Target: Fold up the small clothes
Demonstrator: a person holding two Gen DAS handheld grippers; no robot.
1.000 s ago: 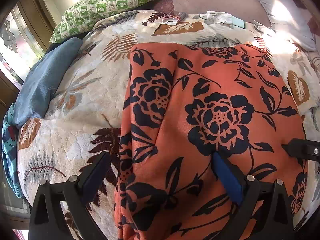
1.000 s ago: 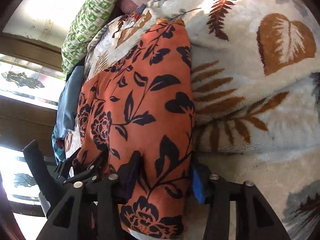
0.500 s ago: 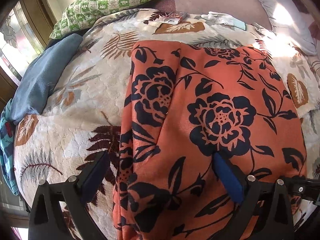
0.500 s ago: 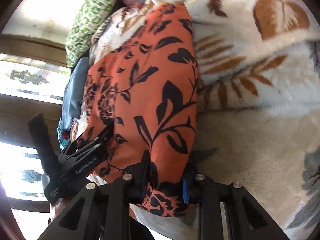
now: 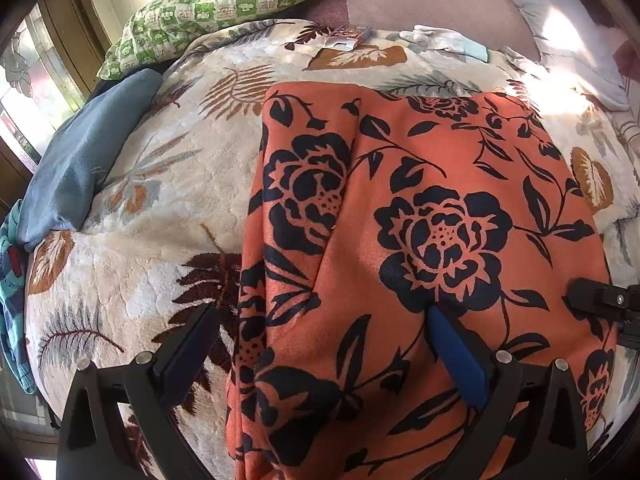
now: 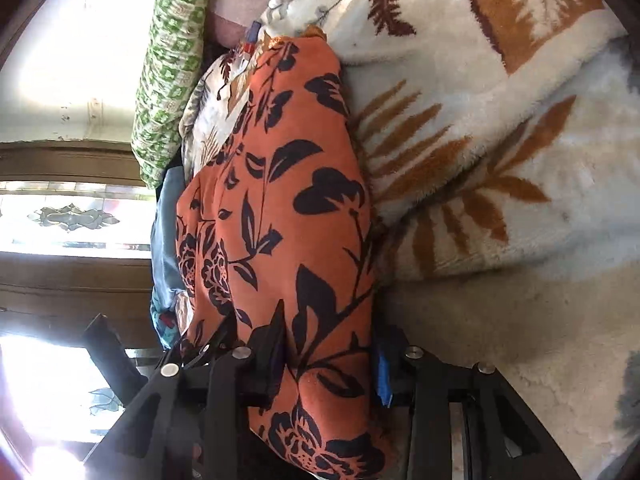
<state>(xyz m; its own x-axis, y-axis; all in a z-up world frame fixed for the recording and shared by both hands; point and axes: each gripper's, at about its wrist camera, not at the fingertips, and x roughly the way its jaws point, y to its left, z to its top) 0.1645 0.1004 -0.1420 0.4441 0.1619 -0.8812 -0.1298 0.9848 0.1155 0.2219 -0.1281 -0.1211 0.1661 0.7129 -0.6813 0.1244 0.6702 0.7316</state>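
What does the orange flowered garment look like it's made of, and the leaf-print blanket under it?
The orange floral garment looks like thin, soft woven fabric with a matte printed surface; it drapes in smooth folds, though the fibre can't be told. The leaf-print blanket looks like thick plush fleece: its pile is fuzzy and embossed, with a slight sheen in the sun.

Bare blanket point(image 5: 160, 216) left of the orange garment point(image 5: 440, 200) (blue cloth point(image 5: 80, 160) beyond).
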